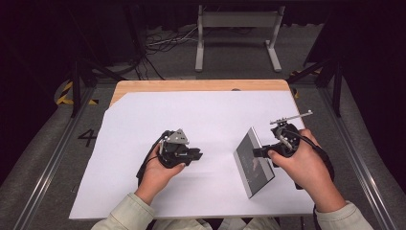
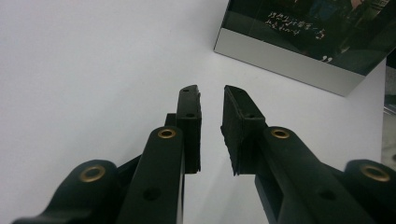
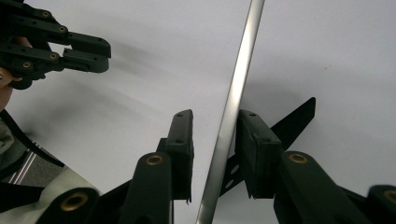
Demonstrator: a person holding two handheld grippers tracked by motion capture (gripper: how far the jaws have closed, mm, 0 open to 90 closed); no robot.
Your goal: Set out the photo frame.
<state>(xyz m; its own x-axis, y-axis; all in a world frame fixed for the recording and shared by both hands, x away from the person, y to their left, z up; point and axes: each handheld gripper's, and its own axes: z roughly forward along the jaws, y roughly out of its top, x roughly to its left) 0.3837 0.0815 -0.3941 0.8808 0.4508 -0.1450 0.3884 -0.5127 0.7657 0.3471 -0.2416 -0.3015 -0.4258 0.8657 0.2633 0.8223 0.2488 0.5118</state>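
From above, my right gripper (image 1: 258,152) straddles a tilted picture frame (image 1: 253,165) on the white sheet (image 1: 201,120). My left gripper (image 2: 211,128) rests idle, jaws slightly apart on nothing. Along my right gripper, one pad (image 3: 254,149) touches the frame's edge and the other stands clear. I judge grasping underway; next, close fully.

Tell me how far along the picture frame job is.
Done: the picture frame is up on its edge on the white sheet, with its black back leg swung out. In hand: the right gripper straddles the frame's edge, one pad at its back, the other short of it. Left: probably closing that grip and settling the frame. The left gripper waits empty.
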